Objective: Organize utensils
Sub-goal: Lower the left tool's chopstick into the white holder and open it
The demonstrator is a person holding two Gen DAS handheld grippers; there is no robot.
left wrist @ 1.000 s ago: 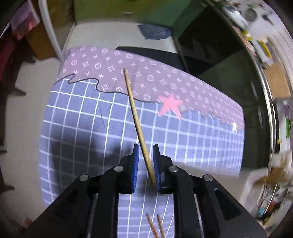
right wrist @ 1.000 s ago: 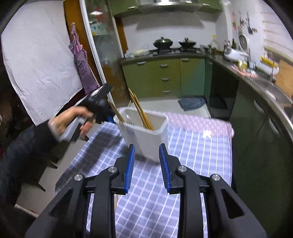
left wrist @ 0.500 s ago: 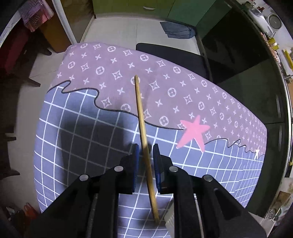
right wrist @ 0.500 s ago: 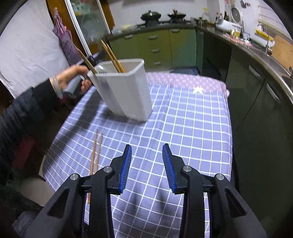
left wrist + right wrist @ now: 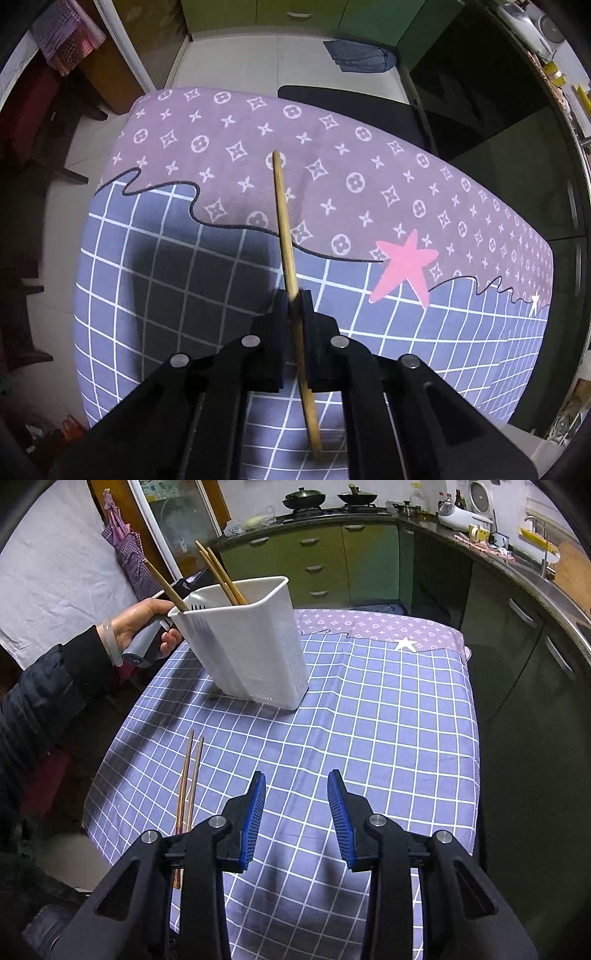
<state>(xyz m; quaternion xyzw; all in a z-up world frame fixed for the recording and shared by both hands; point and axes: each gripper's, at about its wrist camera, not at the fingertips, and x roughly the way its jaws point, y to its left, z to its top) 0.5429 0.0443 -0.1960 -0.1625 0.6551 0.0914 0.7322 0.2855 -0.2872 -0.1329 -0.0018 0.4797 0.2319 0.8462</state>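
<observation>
My left gripper [image 5: 294, 300] is shut on a wooden chopstick [image 5: 284, 229], held above the tablecloth. In the right wrist view that chopstick [image 5: 164, 584] slants into the rear rim of a white utensil holder [image 5: 247, 646], which tilts and has two more chopsticks [image 5: 221, 574] inside. The left gripper itself is mostly hidden behind the holder there. My right gripper [image 5: 296, 812] is open and empty above the near part of the table. Two chopsticks [image 5: 188, 775] lie on the cloth to its left.
The table has a blue checked cloth [image 5: 388, 720] with a purple patterned band [image 5: 332, 166] at the far end. Green kitchen cabinets [image 5: 332, 557] and a counter [image 5: 517, 565] stand behind and right. A dark chair seat [image 5: 351, 107] sits beyond the table.
My left gripper moved with the chopstick toward the holder's rear rim and over the purple band. My right gripper pulled back and higher, and the two chopsticks on the cloth came into view.
</observation>
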